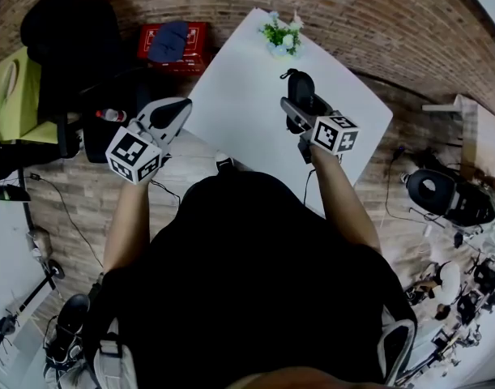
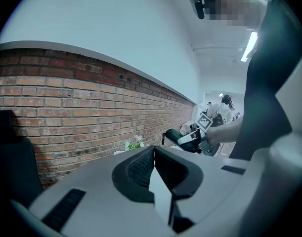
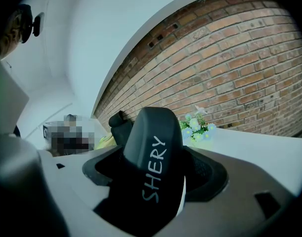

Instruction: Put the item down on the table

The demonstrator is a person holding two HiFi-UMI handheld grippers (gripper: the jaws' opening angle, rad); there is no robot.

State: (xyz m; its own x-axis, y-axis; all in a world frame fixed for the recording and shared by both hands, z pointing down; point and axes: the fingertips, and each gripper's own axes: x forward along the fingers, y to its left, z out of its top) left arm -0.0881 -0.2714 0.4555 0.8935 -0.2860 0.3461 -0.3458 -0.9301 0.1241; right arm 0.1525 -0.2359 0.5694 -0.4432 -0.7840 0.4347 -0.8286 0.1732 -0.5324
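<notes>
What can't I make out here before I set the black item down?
- Item: its lower end, in the right gripper view, is buried between the fingers. What kind of thing it is stays unclear.
- Its height above the table: the head view looks down from above, and in the right gripper view the gripper's own body hides the surface below.
- The table's near edge: in the head view, the torso covers it.

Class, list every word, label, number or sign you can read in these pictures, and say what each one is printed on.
"SHERY": white letters on the black item clamped in the right gripper.
The marker cubes: square patterns only, no words or numbers.
The red box in the head view: its print is too small to read.
Nothing else is readable.
</notes>
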